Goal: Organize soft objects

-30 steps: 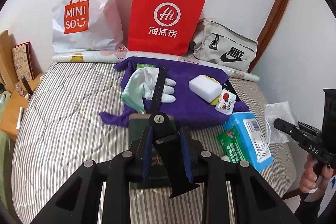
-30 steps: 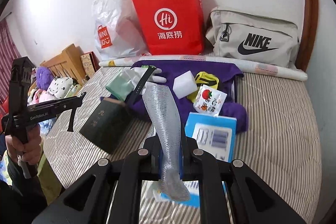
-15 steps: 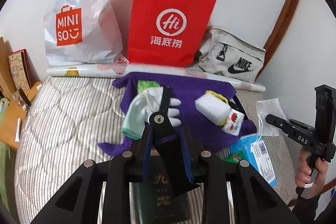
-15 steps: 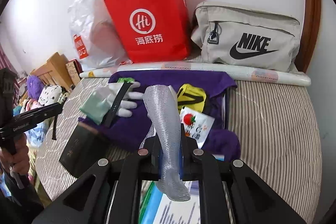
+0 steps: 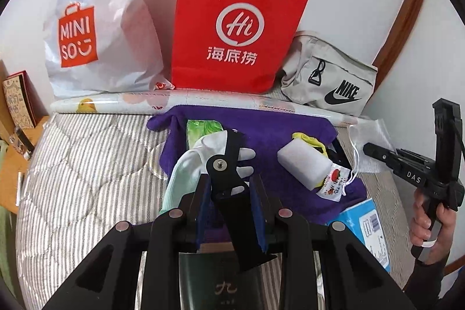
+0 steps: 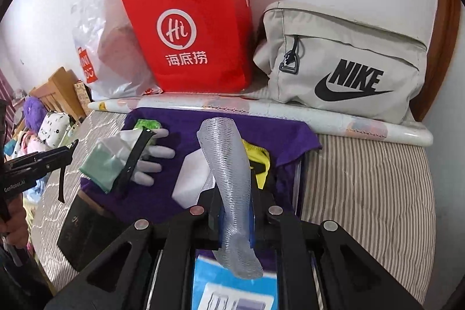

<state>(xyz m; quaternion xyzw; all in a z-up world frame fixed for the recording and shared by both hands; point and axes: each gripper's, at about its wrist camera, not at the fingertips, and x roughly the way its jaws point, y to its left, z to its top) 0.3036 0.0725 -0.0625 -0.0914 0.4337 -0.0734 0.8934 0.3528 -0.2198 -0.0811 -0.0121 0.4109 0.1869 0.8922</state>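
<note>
**Both grippers loaded above a cluttered bed**

The left gripper (image 5: pixel 231 211) stood partly closed, its blue pads pinching a black strap (image 5: pixel 232 205) that ran up between them. The right gripper (image 6: pixel 234 218) was nearly closed on a clear mesh sleeve (image 6: pixel 226 164), which stood up from its fingers. Under the grippers lay a dark box (image 5: pixel 221 281) with a gold character and a blue carton (image 6: pixel 232 283). Beyond them a purple cloth (image 5: pixel 261 124) spread over the striped mattress (image 5: pixel 87 153), carrying a white glove (image 6: pixel 154 156), a mint sock (image 6: pixel 101 164), a white sponge (image 5: pixel 302 164), a yellow item (image 6: pixel 255 153) and a strawberry-printed sachet (image 5: pixel 334 185). Along the wall stood a white plastic bag (image 5: pixel 116 19) marked "MINISO", a red paper bag (image 5: pixel 232 19) marked "Hi" with Chinese characters, and a grey pouch (image 6: pixel 343 60) marked "NIKE"; their contents were hidden.
</note>
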